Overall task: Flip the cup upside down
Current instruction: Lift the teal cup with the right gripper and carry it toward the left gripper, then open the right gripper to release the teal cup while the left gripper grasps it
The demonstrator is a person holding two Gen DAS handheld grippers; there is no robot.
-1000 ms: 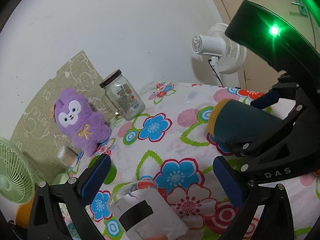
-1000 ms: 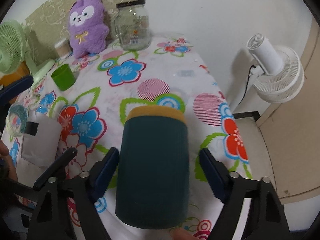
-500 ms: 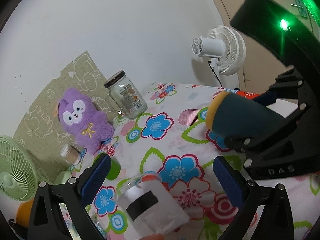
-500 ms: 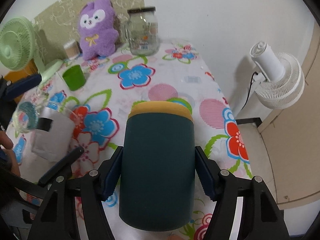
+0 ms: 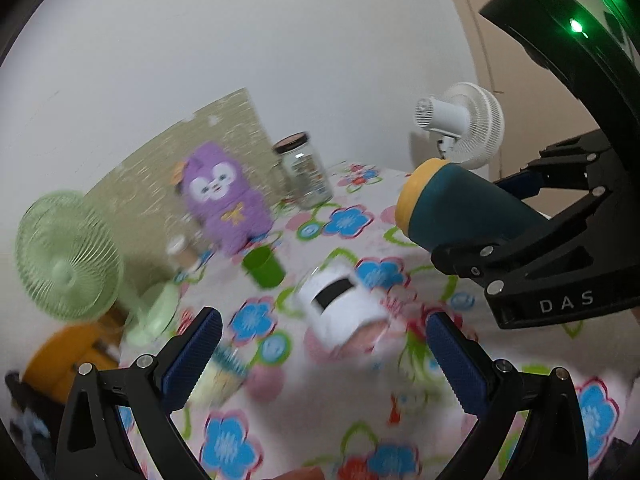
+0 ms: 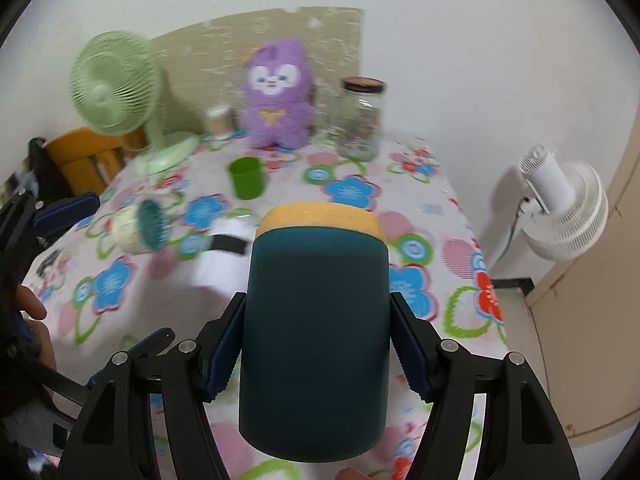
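Observation:
A dark teal cup with a yellow rim is clamped between the blue pads of my right gripper, lifted off the floral tablecloth. In the left wrist view the cup lies tilted, its rim pointing left, held by the right gripper. My left gripper is open and empty above the table. A clear cup with a white wrap and black stripe lies on its side on the cloth, also in the right wrist view.
A green cup, a purple plush, a glass jar and a green fan stand at the table's far side. A small cup lies on its side. A white fan stands beyond the right edge.
My right gripper closed on the teal cup and raised it. My left gripper pulled back and up from the white-wrapped cup, which now lies farther ahead on the cloth.

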